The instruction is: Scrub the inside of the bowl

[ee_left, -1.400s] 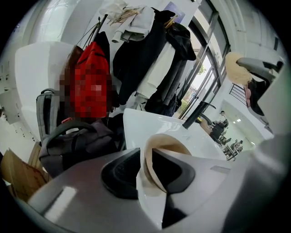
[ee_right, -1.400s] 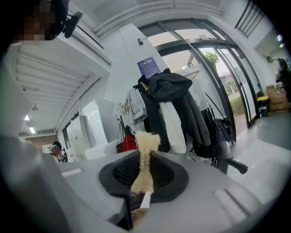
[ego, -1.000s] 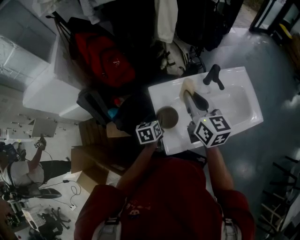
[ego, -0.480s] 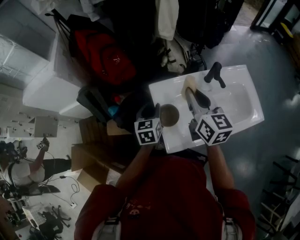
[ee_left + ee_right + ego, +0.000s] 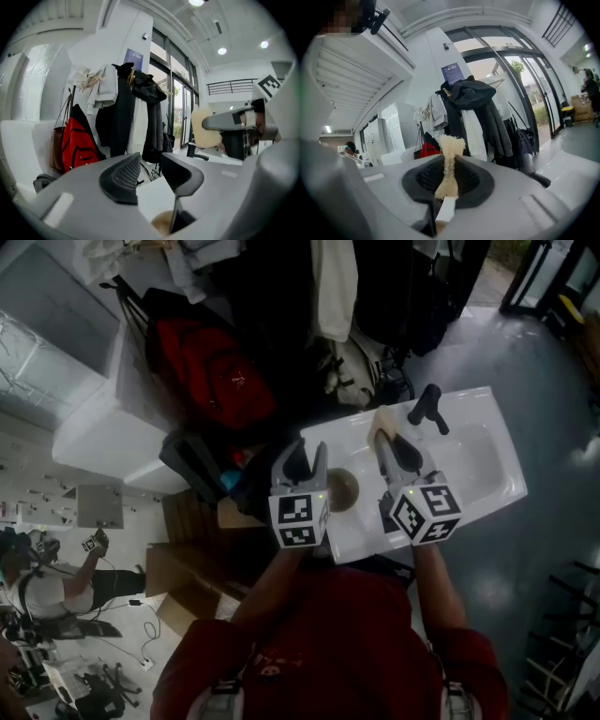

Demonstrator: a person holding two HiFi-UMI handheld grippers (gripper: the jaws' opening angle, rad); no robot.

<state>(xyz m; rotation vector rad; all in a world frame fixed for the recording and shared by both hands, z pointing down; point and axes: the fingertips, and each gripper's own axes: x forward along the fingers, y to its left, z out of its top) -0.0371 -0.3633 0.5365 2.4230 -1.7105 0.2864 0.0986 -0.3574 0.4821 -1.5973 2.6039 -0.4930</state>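
Observation:
A brown bowl sits upright on the left ledge of the white sink. My left gripper hangs above and just left of the bowl, jaws open with nothing between them. In the left gripper view the bowl shows below the jaws, clear of them. My right gripper is shut on a beige scrubbing sponge and holds it over the sink basin, right of the bowl. The sponge stands pinched between the dark pads in the right gripper view.
A black faucet rises at the sink's back edge. Behind the sink hang coats, with a red backpack and a white cabinet to the left. Cardboard boxes lie on the floor beside the sink.
My left gripper has risen away from the bowl and rolled, so its jaws now show above the bowl. The bowl stayed on the ledge. The right gripper with the sponge kept still.

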